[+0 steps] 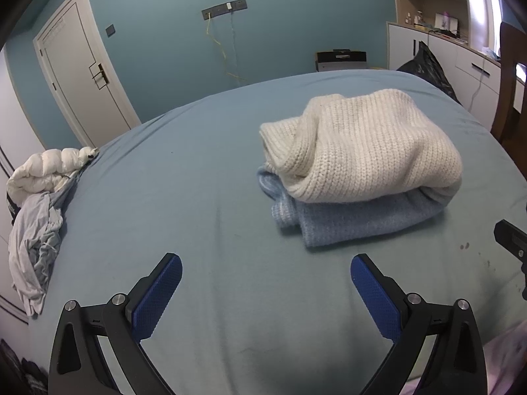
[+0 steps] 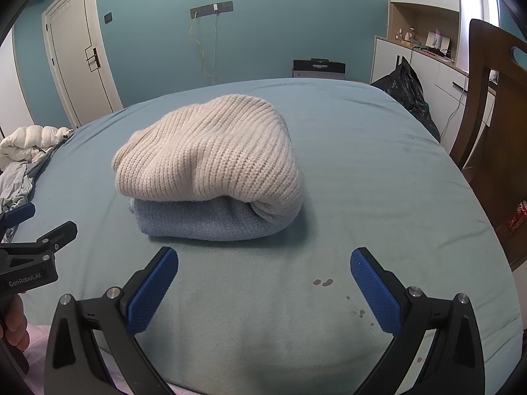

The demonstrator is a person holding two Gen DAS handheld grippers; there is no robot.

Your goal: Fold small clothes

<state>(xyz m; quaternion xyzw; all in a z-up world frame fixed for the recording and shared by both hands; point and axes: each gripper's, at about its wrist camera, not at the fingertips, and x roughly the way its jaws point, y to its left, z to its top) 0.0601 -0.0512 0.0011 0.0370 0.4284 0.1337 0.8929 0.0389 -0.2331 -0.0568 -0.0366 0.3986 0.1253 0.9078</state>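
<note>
Room: teal wall [image 2: 280, 26] is seen at the rear, w/ a white door [image 1: 79, 75] at left, an outlet strip [image 2: 210, 8] from which thin cables hang, and white cabinets [image 2: 425, 62] w/ an open shelf at right. A wooden chair [image 2: 490, 125] is placed beside the bed's right edge; a black bag [image 2: 405, 89] is seen between bed and cabinets.

Surface: bed [image 2: 378, 164], covered by a blue-green sheet, lightly creased, w/ small dark spots [image 2: 322, 282] near the front right.

Task items: cream knit sweater [image 2: 210, 151] is folded and stacked on a folded light-blue sweater [image 2: 197, 220], approx. mid-bed, apart from both grippers. A white puffer jacket [image 1: 49, 168] and a crumpled grey garment [image 1: 33, 240] are left at the bed's left edge.

Grippers: left gripper [image 1: 265, 279] and right gripper [image 2: 263, 275] are held above the near part of the sheet; jaws of each are spread wide, nothing between the blue pads. A hand [image 2: 13, 322] is partly seen on the left unit.
</note>
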